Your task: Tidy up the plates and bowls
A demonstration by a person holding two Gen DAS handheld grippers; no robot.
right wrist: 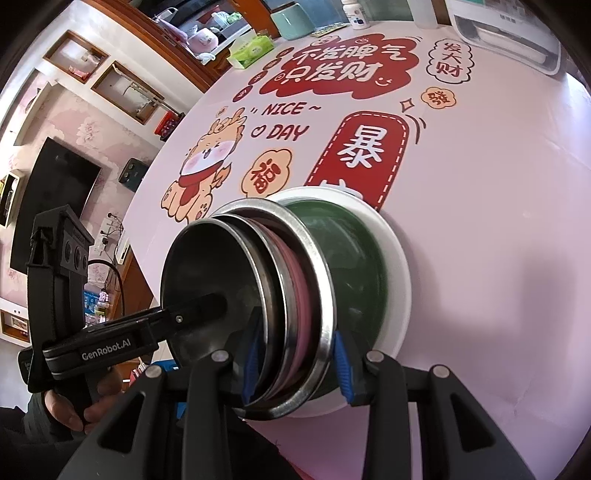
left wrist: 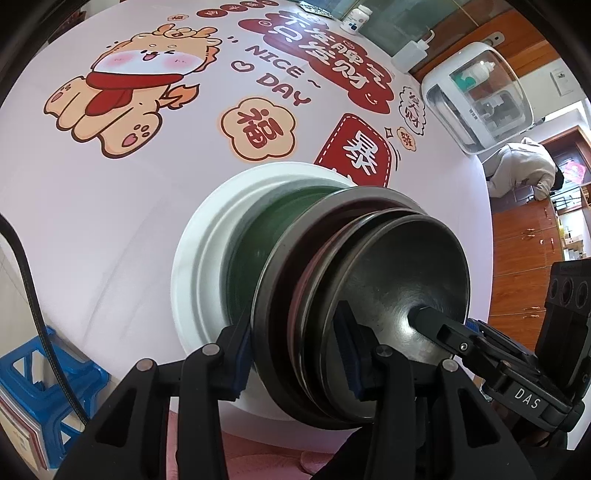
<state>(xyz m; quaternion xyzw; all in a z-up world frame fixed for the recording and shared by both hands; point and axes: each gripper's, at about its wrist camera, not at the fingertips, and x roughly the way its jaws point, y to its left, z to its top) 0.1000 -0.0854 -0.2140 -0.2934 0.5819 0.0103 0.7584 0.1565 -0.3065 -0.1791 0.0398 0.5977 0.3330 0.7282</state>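
Observation:
A nested stack stands near the front edge of the cartoon-printed table (left wrist: 110,192). A white plate (left wrist: 192,266) is at the bottom, with a green bowl (left wrist: 255,251) in it. Above come a wide steel bowl (left wrist: 273,266), a pink bowl (left wrist: 310,269) and smaller steel bowls (left wrist: 406,266). My left gripper (left wrist: 295,358) is shut on the bowl rims, one finger outside the wide steel bowl and one inside the top bowl. My right gripper (right wrist: 297,360) clamps the same rims (right wrist: 325,295) from the opposite side. Each view shows the other gripper's finger inside the top bowl.
At the table's far edge stand a white pill bottle (left wrist: 354,18), a pump bottle (left wrist: 410,51), a white appliance (left wrist: 480,99), a teal cup (right wrist: 291,20) and a green tissue pack (right wrist: 251,48). A blue stool (left wrist: 40,376) stands below left. A person in grey (left wrist: 524,166) bends at the right.

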